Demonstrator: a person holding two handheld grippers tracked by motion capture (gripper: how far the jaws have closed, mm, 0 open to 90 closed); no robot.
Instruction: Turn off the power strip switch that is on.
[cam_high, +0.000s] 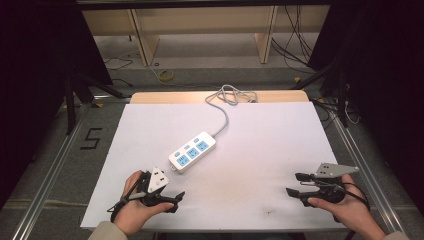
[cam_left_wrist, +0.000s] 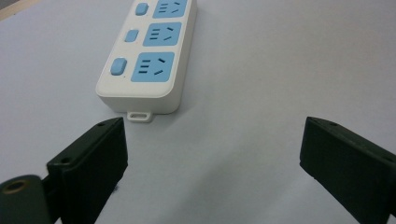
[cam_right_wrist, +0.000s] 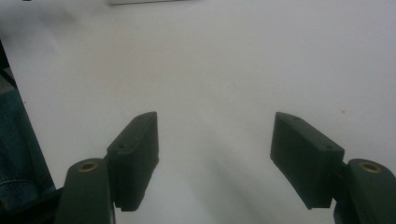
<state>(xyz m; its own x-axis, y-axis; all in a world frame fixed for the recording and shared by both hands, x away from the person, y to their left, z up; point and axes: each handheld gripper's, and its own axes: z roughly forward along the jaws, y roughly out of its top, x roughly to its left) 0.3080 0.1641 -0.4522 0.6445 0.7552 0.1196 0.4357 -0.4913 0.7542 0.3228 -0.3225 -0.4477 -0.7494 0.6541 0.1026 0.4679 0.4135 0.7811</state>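
Power strip: your white power strip (cam_high: 192, 151) lies mid-desk (cam_high: 260, 150), just ahead of your left tool.
Left tool (cam_high: 172, 196): jaws apart, holding nothing.
Right tool (cam_high: 295, 184): jaws apart, well clear of the strip.

Power strip (cam_left_wrist: 149, 56) far end cut off (top edge).

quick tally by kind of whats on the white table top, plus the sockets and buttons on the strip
power strip: 1
blue sockets on it: 3
blue buttons on it: 3
grey cable running off the far edge: 1
grippers, left gripper and right gripper, both open, nothing between the jaws: 2
total: 10
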